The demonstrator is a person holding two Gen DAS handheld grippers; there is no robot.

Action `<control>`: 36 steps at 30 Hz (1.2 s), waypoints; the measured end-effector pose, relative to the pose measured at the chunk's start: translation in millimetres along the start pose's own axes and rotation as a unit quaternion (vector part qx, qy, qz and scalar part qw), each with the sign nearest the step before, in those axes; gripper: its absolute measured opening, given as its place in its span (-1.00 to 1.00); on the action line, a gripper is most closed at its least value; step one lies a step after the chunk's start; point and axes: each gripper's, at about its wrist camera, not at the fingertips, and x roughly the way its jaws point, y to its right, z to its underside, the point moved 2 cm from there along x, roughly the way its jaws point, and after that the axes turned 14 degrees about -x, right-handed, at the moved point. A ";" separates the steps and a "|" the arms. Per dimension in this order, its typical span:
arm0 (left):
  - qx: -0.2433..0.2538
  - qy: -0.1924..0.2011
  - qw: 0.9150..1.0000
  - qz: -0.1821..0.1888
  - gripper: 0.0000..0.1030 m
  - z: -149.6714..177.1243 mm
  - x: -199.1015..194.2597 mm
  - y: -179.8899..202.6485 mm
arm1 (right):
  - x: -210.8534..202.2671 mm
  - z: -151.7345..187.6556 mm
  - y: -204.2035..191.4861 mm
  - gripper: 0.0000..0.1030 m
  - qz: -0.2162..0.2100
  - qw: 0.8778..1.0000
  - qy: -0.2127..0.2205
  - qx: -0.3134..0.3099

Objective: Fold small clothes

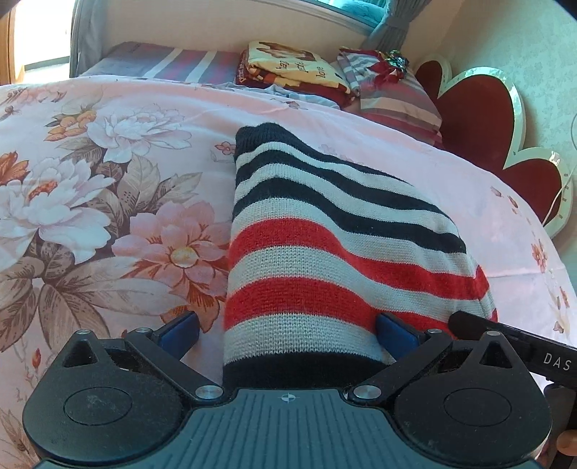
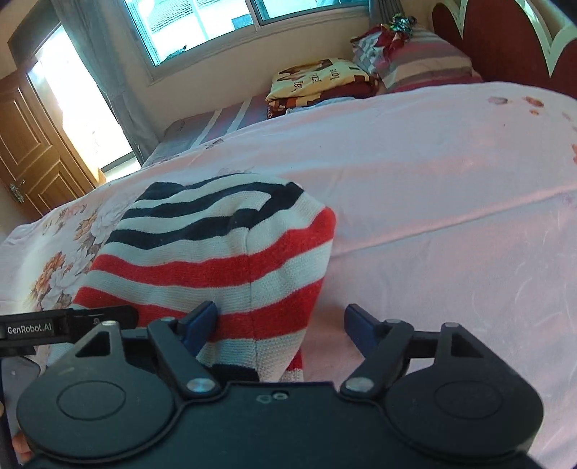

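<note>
A small knitted garment with navy, white and red stripes (image 1: 324, 245) lies on the pink floral bedspread (image 1: 108, 202). Its near navy hem sits between the wide-open blue fingers of my left gripper (image 1: 288, 328). In the right wrist view the same garment (image 2: 216, 252) is folded into a bundle, and its near right edge lies between the open fingers of my right gripper (image 2: 281, 324). Neither gripper pinches the cloth. The two grippers are close side by side; the right one's arm shows at the left view's right edge (image 1: 523, 342).
Folded clothes (image 1: 295, 68) and a striped pillow (image 1: 396, 97) lie at the bed's far end. A red heart-shaped headboard (image 1: 479, 126) stands on the right. A window (image 2: 216, 21) and wooden door (image 2: 32, 144) are beyond the bed.
</note>
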 end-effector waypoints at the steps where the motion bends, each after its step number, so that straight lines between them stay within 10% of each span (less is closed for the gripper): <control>1: 0.000 -0.002 1.000 0.002 1.00 -0.4 0.9 0.0 | 1.2 0.5 2.2 0.50 -0.009 1.000 -0.001 0.008; 7: -0.005 -0.024 0.999 0.028 0.97 -0.3 4.5 4.7 | 9.6 -2.1 2.8 0.67 -0.033 0.999 -0.005 0.006; 9: 0.004 -0.023 0.999 0.034 0.76 3.2 0.1 9.9 | 9.3 -3.6 1.0 0.49 -0.050 0.999 -0.008 0.010; 10: 0.002 -0.026 0.999 0.037 0.74 3.8 -1.4 8.8 | 8.4 -4.4 0.9 0.04 -0.074 0.997 -0.010 0.017; 17: -0.002 -0.040 0.998 0.057 0.56 0.4 -0.7 -4.4 | 7.1 0.5 10.9 0.01 -0.118 0.992 -0.025 0.039; 36: 0.015 -0.009 0.999 0.044 0.08 4.3 -22.7 9.9 | -8.8 -5.3 -7.7 -0.31 -0.099 0.992 0.002 0.071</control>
